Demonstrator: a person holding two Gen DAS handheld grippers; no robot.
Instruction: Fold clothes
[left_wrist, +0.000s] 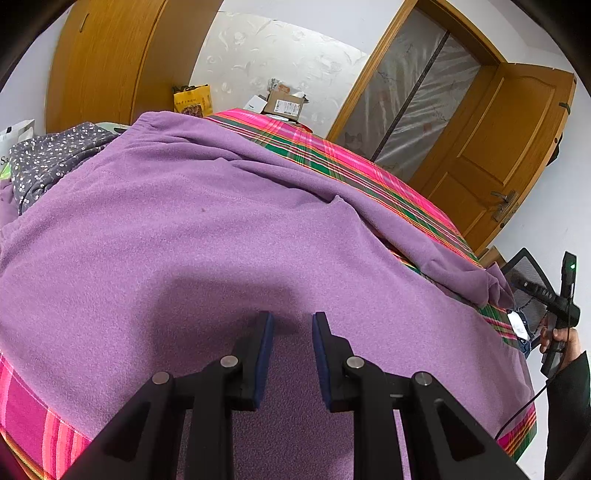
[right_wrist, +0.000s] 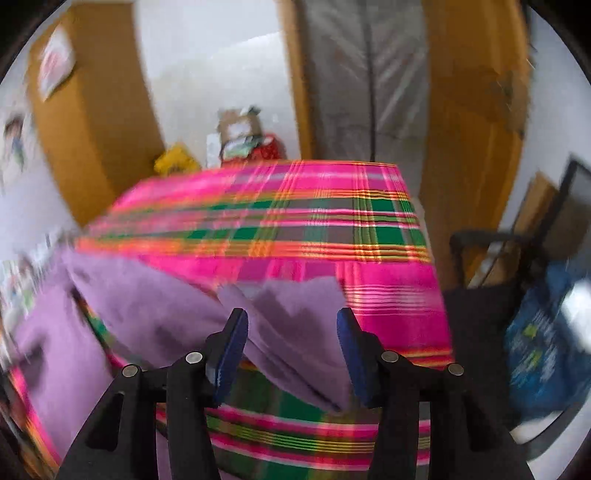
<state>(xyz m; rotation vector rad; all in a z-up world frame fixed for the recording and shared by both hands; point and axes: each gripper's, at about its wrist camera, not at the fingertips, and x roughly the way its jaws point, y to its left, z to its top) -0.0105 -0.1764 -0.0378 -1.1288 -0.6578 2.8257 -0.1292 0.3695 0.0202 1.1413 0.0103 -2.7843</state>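
A purple fleece garment (left_wrist: 203, 221) lies spread over a bed covered by a pink and green plaid sheet (left_wrist: 369, 173). My left gripper (left_wrist: 293, 319) hovers over the garment's near part. Its jaws are apart and the pads press on nothing. One sleeve (left_wrist: 461, 266) stretches to the bed's right edge, where a person's hand (left_wrist: 559, 338) holds the other gripper's handle. In the blurred right wrist view, my right gripper (right_wrist: 292, 315) stands open. The sleeve end (right_wrist: 295, 332) lies between its fingers on the plaid sheet (right_wrist: 332, 221), and neither pad touches it.
A dark floral garment (left_wrist: 48, 162) lies at the bed's far left. Cardboard boxes (left_wrist: 286, 103) and a yellow bag (left_wrist: 192, 101) stand against the far wall. Wooden doors (left_wrist: 491, 147) flank a plastic-covered doorway. A blue bag (right_wrist: 543, 347) and a black frame (right_wrist: 480, 295) stand right of the bed.
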